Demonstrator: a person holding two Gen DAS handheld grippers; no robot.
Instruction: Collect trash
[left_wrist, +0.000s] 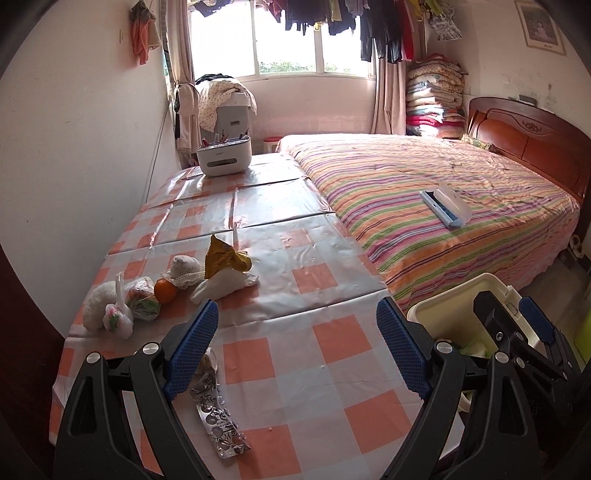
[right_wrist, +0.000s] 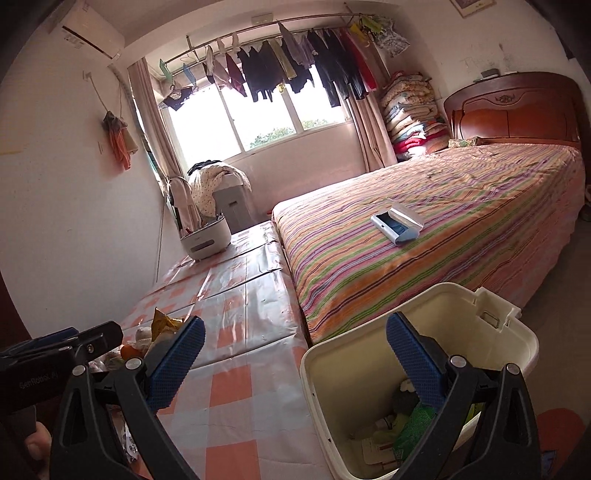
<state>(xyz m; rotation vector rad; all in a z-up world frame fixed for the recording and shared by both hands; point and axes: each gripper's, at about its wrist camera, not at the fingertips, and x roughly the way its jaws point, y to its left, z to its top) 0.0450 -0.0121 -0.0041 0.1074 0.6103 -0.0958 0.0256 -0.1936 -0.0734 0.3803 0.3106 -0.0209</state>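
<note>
My left gripper (left_wrist: 295, 347) is open and empty above the checked tablecloth (left_wrist: 303, 258). A silver blister pack (left_wrist: 218, 421) lies just below its left finger. Farther left lie a yellow wrapper (left_wrist: 225, 258), white crumpled tissue (left_wrist: 225, 284), a foam fruit net (left_wrist: 184, 271), an orange (left_wrist: 165, 290) and small tied plastic bags (left_wrist: 118, 317). My right gripper (right_wrist: 295, 362) is open and empty above the near rim of a cream trash bin (right_wrist: 424, 306). The bin holds green and white scraps (right_wrist: 410, 424). The bin also shows in the left wrist view (left_wrist: 454, 310).
A white desk organiser (left_wrist: 224, 157) stands at the table's far end. A striped bed (left_wrist: 443, 199) lies to the right with a blue-white case (left_wrist: 445, 206) on it. A wall runs along the left. Laundry hangs over the window.
</note>
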